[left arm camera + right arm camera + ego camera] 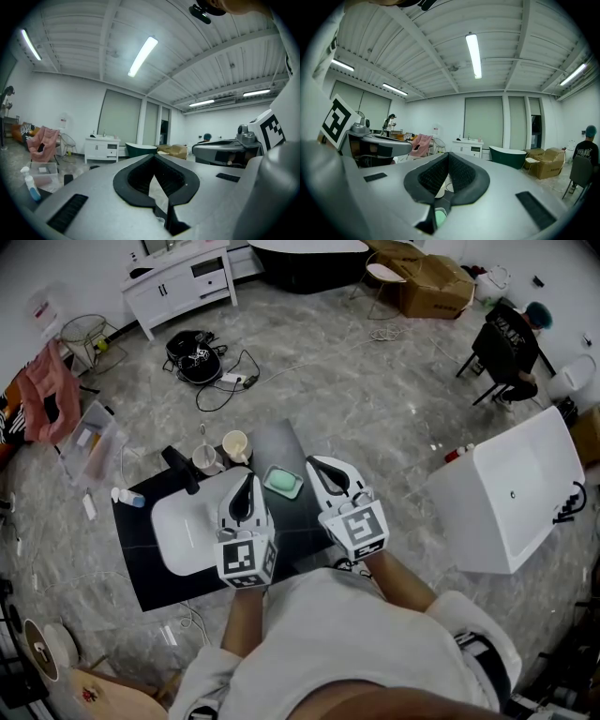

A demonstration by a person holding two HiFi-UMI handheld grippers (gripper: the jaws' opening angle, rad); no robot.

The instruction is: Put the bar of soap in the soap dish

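A pale green rectangular piece [282, 482], the soap dish or the soap on it, lies on the black countertop [282, 442] between my two grippers; I cannot tell dish from bar here. My left gripper [247, 477] is held level over the white basin's right edge, jaws shut and empty. The right gripper [315, 463] sits just right of the green piece, also shut with nothing in it. In the left gripper view the left gripper [153, 156] has its pads meeting at the tip. A sliver of the green piece [439, 217] shows under the right gripper [448, 154].
A white basin [183, 531] with a black faucet [178, 468] is set in the counter. Two cups [208, 458] [235, 444] stand behind it, and a small bottle [127, 497] lies at the left. A white bathtub [511, 486] stands right; cables and a person [511, 343] are farther off.
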